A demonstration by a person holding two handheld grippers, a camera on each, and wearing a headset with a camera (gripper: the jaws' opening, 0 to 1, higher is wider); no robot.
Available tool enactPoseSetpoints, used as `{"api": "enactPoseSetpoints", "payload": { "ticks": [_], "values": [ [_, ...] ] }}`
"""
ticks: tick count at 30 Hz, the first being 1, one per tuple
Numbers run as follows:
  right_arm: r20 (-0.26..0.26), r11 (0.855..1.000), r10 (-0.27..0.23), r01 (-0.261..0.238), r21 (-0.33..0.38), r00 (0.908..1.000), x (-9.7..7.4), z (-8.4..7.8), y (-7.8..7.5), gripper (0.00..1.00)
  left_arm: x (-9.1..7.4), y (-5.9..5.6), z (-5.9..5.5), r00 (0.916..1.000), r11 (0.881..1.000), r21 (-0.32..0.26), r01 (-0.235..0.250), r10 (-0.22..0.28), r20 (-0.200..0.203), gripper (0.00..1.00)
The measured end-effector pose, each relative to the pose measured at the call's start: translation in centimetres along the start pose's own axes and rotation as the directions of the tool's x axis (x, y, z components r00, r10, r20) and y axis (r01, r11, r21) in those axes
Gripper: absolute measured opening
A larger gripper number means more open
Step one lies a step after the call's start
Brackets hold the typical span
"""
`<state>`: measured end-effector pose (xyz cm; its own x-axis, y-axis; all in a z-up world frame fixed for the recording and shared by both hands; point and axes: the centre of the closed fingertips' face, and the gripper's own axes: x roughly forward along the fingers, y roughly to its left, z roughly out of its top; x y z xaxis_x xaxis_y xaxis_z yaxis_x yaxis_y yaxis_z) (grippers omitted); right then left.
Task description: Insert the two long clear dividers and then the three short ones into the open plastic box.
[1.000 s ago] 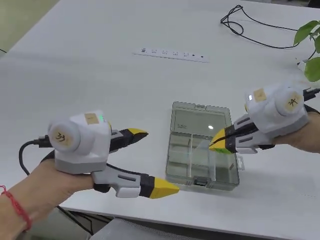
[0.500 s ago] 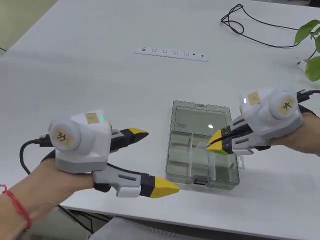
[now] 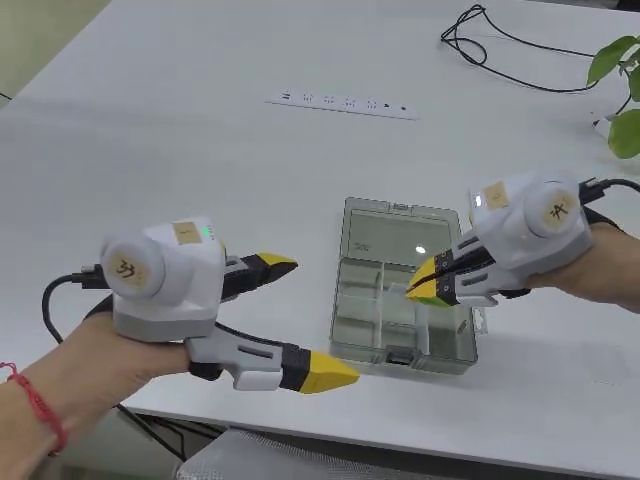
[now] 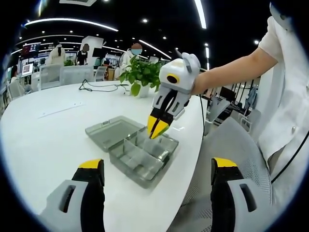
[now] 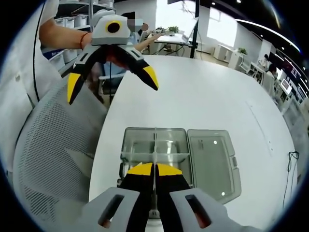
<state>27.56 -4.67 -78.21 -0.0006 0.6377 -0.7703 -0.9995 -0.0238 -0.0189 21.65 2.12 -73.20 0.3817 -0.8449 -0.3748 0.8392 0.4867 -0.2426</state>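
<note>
The open clear plastic box (image 3: 398,356) lies near the table's front edge, lid (image 3: 400,235) flat behind it. Clear dividers stand inside, splitting it into compartments. My right gripper (image 3: 420,286) hovers over the box's right half, shut on a clear divider (image 3: 393,291) whose lower edge reaches down into the box. In the right gripper view the divider (image 5: 155,145) runs edge-on from between the shut jaws (image 5: 154,169) across the box (image 5: 126,145). My left gripper (image 3: 302,320) is open and holds nothing, left of the box. In the left gripper view my left gripper (image 4: 157,169) faces the box (image 4: 145,177) and the right gripper (image 4: 157,128).
A white power strip (image 3: 340,105) lies further back on the white table. A black cable (image 3: 500,55) coils at the back right beside a green plant (image 3: 625,100). A mesh chair (image 5: 53,145) stands at the table's near edge.
My right gripper has moved left and down with the divider, bringing it lower into the box. The left gripper has stayed where it was, open.
</note>
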Motion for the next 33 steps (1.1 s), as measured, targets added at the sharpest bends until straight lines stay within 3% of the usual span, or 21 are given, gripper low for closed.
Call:
{"api": "enactPoseSetpoints", "payload": {
  "ticks": [9,20,33],
  "values": [
    [-0.075,1.0,0.015,-0.014,0.015,0.997,1.9,-1.3,-0.2,0.02,-0.1,-0.1,-0.1,1.0,1.0,0.002,-0.003,0.003,-0.004,0.94],
    [-0.159,1.0,0.014,-0.017,-0.022,0.9872,2.3,-1.8,0.5,0.02,0.0,-0.1,-0.1,1.0,1.0,0.002,0.002,-0.002,-0.009,0.95],
    [-0.182,0.999,0.013,-0.019,-0.03,0.9832,2.7,-2.1,0.7,0.02,0.1,0.2,-0.2,0.9999,1.0,0.006,0.005,-0.005,-0.014,0.94]
  ]
}}
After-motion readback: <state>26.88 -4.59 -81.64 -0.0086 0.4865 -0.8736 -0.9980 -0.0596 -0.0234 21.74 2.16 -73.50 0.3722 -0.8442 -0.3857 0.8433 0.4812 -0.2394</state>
